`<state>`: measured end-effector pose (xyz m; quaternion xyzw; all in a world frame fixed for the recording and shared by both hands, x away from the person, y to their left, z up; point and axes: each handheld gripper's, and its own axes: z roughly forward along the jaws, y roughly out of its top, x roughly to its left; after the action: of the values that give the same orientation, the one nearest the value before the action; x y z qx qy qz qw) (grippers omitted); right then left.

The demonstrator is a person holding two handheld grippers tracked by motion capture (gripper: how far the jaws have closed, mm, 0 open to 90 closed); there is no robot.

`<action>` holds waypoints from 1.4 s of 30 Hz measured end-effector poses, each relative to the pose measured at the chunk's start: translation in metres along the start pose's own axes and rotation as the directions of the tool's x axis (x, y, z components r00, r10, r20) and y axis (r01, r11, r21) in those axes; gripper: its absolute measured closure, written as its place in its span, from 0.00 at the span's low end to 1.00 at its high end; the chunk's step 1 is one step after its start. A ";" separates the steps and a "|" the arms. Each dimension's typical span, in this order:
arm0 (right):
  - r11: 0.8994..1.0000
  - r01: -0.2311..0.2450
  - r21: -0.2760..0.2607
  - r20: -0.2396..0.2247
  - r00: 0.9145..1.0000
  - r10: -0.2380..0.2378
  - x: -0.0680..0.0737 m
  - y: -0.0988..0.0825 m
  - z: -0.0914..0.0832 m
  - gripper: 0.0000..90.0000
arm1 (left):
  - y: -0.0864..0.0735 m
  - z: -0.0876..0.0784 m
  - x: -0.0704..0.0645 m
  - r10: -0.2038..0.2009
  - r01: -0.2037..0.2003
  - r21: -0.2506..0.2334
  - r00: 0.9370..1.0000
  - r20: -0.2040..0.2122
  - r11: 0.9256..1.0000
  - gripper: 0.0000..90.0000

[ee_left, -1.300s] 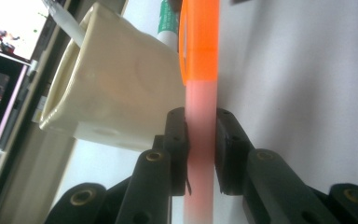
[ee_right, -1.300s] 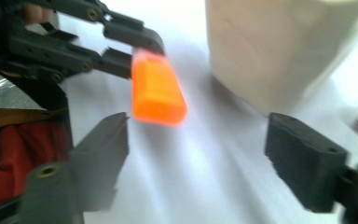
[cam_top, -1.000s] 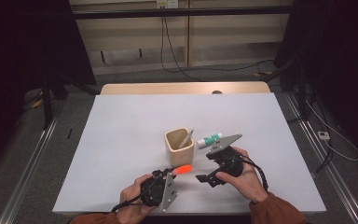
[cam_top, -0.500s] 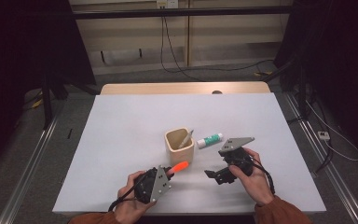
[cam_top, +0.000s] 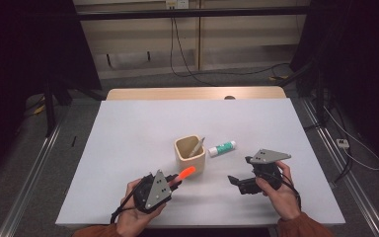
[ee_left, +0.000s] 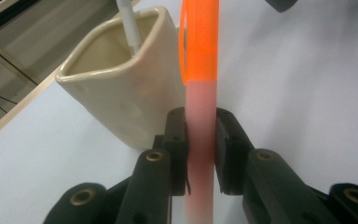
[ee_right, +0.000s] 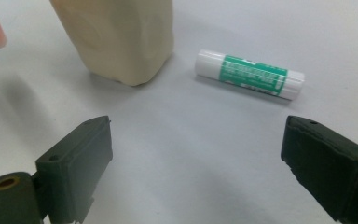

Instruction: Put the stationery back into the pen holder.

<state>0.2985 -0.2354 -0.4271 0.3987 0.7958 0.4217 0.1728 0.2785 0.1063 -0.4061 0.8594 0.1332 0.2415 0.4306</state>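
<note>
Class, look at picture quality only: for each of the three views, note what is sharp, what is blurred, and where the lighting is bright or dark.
High view: the white table is evenly lit, the surroundings dark. Left gripper view: the orange marker is close and soft-edged, the cream cup sharper. Right gripper view: the glue stick is fairly sharp, and soft shadows lie on the table near the open jaws.

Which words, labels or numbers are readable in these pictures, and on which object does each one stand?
None can be read.
Glue stick: its green label carries print, too blurred to read.
Orange marker in the left tongs, cream cup: no text seen.
</note>
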 end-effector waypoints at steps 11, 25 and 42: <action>0.993 -0.061 -0.098 0.082 0.994 0.070 -0.007 -0.021 -0.015 0.08 | 0.006 -0.010 0.015 -0.105 0.108 -0.067 0.993 0.046 0.992 0.86; 0.986 -0.083 -0.143 0.117 0.988 0.100 -0.010 -0.040 -0.028 0.08 | 0.016 -0.012 0.035 -0.190 0.199 -0.129 0.979 0.078 0.971 0.86; 0.986 -0.080 -0.149 0.115 0.989 0.097 -0.013 -0.047 -0.033 0.06 | 0.040 -0.008 0.068 -0.247 0.258 -0.194 0.966 0.079 0.947 0.86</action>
<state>0.2635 -0.2789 -0.4467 0.4451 0.7328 0.4603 0.2304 0.3332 0.1175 -0.3491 0.7932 0.2052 0.1733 0.5465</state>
